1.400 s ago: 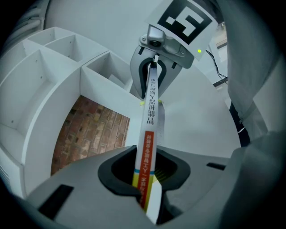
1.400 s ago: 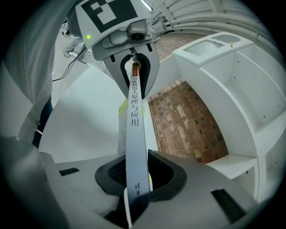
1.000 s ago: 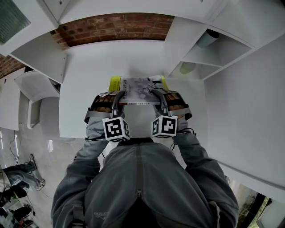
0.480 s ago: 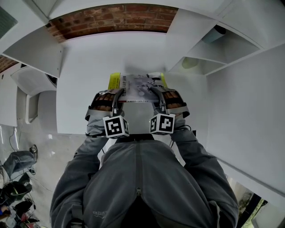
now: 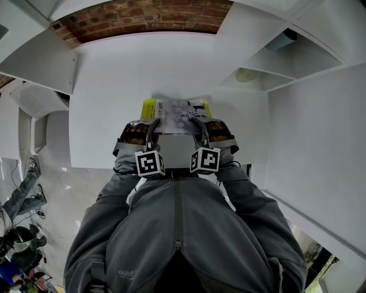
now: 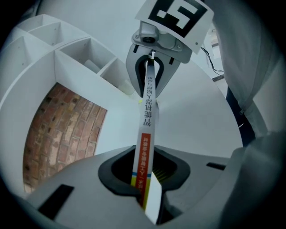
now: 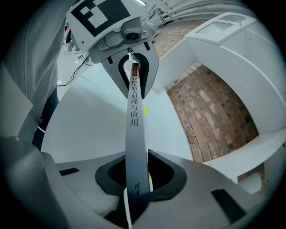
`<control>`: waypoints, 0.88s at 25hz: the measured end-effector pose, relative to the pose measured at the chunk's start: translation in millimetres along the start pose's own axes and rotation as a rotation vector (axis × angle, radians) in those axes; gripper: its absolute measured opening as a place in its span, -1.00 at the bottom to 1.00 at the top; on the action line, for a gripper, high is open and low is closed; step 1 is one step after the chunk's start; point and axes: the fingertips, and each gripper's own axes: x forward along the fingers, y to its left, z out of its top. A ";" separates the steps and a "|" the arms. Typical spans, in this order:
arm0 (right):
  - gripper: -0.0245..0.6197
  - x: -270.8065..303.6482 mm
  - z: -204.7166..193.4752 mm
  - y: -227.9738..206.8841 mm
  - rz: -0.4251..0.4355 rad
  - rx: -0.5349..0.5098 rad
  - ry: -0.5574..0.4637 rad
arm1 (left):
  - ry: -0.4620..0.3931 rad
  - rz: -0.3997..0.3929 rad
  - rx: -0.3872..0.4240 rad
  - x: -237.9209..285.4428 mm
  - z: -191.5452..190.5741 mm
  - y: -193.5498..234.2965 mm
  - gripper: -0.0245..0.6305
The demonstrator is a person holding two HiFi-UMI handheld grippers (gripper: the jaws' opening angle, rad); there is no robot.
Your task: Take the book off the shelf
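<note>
A white desk top [image 5: 114,86] fills most of the space, with a brick wall [image 5: 143,14] along its back edge. A white shelf unit [image 5: 297,86] with open compartments stands along its right edge. Leaning over the front edge is a person in a grey zip jacket [image 5: 177,229], with a two-jaw tool in each hand.

The book [image 5: 176,114] is out of the shelf. It is carried flat between the two tools over the front half of the desk top, about midway between the left and right edges. Its pale cover faces up, a yellow strip runs down each side, and the spine is turned toward the person. I cannot tell whether its underside touches the desk top.

The left gripper [image 5: 153,125] is clamped on the book's left end. In the left gripper view its jaws [image 6: 144,179] pinch the spine where an orange and yellow band is printed, and the spine [image 6: 148,120] runs away to the far tool. The right gripper [image 5: 198,123] is clamped on the right end. In the right gripper view its jaws [image 7: 136,181] are shut tight on the grey part of the spine [image 7: 135,125].

A small pale rounded thing [image 5: 247,74] sits in one of the shelf's lower compartments.
</note>
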 end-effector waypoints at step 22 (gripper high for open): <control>-0.65 8.6 4.6 -47.2 -0.089 -0.016 0.000 | 0.014 0.086 0.012 7.9 -1.2 47.2 -0.68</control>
